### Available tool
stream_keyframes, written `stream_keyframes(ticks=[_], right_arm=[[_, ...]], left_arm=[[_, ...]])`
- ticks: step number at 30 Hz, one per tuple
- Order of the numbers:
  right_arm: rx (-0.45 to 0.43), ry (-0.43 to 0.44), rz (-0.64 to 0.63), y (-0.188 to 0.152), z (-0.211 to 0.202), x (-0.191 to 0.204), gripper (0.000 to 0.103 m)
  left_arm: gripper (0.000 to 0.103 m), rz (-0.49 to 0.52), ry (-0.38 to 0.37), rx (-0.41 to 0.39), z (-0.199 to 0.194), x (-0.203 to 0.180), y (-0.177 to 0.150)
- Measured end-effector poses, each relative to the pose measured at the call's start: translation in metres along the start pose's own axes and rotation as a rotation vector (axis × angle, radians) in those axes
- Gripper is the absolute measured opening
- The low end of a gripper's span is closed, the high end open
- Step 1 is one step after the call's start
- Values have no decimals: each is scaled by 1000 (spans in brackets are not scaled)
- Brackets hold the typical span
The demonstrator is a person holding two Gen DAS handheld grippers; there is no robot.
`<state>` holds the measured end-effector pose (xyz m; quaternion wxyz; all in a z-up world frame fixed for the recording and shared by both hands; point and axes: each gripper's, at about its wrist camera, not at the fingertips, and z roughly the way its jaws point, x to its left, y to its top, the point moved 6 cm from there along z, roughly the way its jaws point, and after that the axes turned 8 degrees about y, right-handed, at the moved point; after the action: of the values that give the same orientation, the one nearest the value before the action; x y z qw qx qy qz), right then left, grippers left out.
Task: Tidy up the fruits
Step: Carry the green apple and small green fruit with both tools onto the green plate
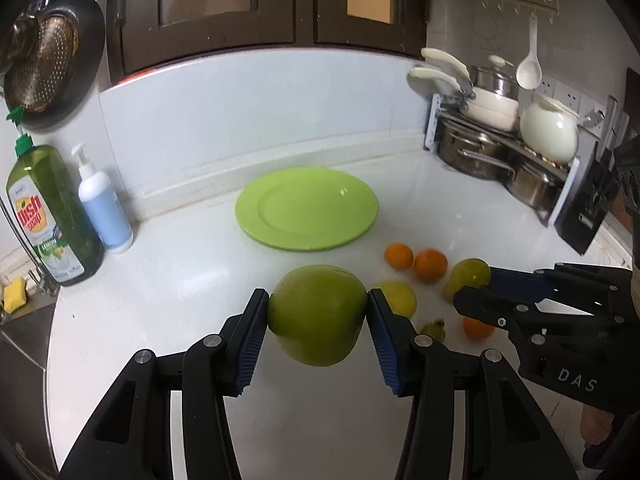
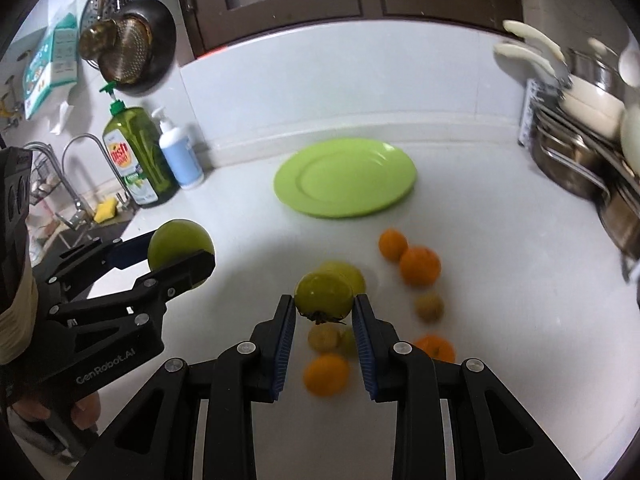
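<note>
My left gripper (image 1: 317,314) is shut on a large green apple (image 1: 316,320), held in the air above the white counter (image 1: 180,280). From the right wrist view the same apple (image 2: 176,240) shows at the left, clamped in the left gripper (image 2: 182,254). My right gripper (image 2: 324,310) is shut on a smaller green fruit (image 2: 324,292) with a dark calyx, also lifted. An empty green plate (image 1: 306,208) (image 2: 346,178) lies beyond both. On the counter below lie oranges (image 2: 420,266) (image 2: 326,374), a yellow fruit (image 1: 396,299) and small yellowish fruits (image 2: 429,307).
A green dish soap bottle (image 1: 48,216) and a white pump bottle (image 1: 105,208) stand at the left by the sink's tap (image 2: 80,176). A rack of pots and pans (image 1: 500,140) fills the back right corner. Pans (image 2: 128,48) hang on the left wall.
</note>
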<state>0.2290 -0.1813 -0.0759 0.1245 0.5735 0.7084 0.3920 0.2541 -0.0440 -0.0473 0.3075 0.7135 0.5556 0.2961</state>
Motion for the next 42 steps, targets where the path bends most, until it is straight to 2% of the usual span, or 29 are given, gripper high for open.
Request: stream_keyframes(ticks=[13,19,26,33,37,42], right_arm=[[-79,43,-74,89,20,-19,30],[-75,46,-95,132,43,-35,30],[-14,51,-94,165,88,-59,30],[81,62,-61,178,144,-83,30],[136,78,-31,182,178,-94,30],[182,57,-41,185,204,-107,30]], left_arm=[[49,8,18,-45,34,-1,70],[49,1,10,-29,65,4,103],[49,23,16,18,116,10,127],[49,16,2,82,173,15,142],[49,7,-14,146,208,18,143],[49,-1,-8,216,244,24,135]])
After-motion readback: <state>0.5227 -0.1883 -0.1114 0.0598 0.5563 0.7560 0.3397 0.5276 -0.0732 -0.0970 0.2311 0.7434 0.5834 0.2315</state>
